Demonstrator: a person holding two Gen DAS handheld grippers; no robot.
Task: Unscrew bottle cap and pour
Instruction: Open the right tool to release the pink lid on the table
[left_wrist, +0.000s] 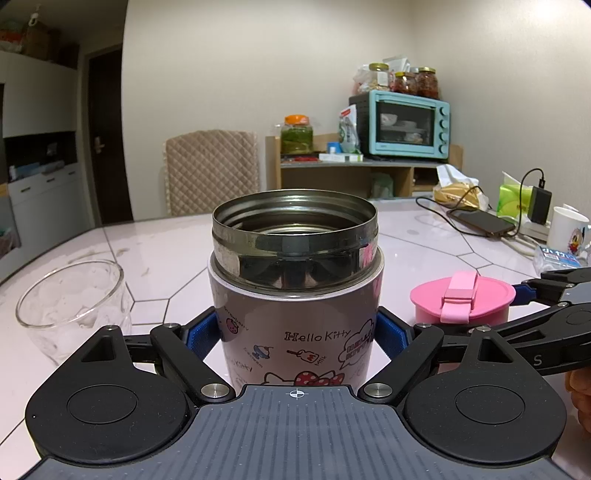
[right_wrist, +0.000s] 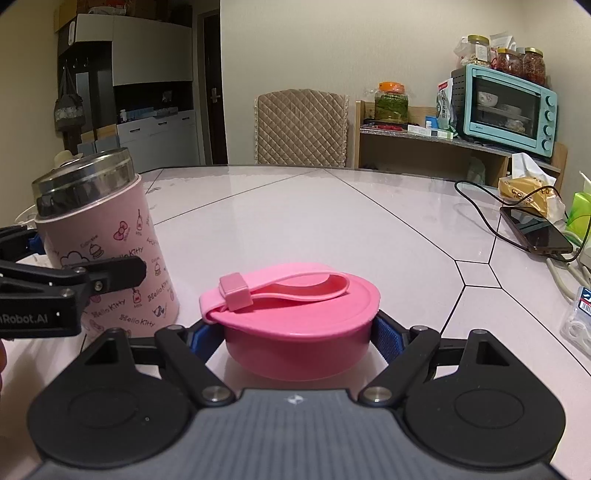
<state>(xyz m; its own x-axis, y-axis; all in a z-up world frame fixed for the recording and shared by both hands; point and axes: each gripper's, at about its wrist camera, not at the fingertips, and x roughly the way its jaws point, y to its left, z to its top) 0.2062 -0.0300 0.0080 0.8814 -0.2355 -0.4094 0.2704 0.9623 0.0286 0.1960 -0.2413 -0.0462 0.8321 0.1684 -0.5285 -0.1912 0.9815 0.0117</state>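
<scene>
Jar (left_wrist: 295, 314) uncapped, left tool (left_wrist: 295, 334) gripping | cap (right_wrist: 295, 325) in right tool (right_wrist: 297, 336)

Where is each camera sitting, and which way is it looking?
Left wrist: rides the left gripper, looking along its fingers at the open pink flask it clamps; the right gripper shows at right.
Right wrist: rides the right gripper, looking at the pink lid between its fingers; the left gripper shows at left.
Both share flask, lid, table.
</scene>
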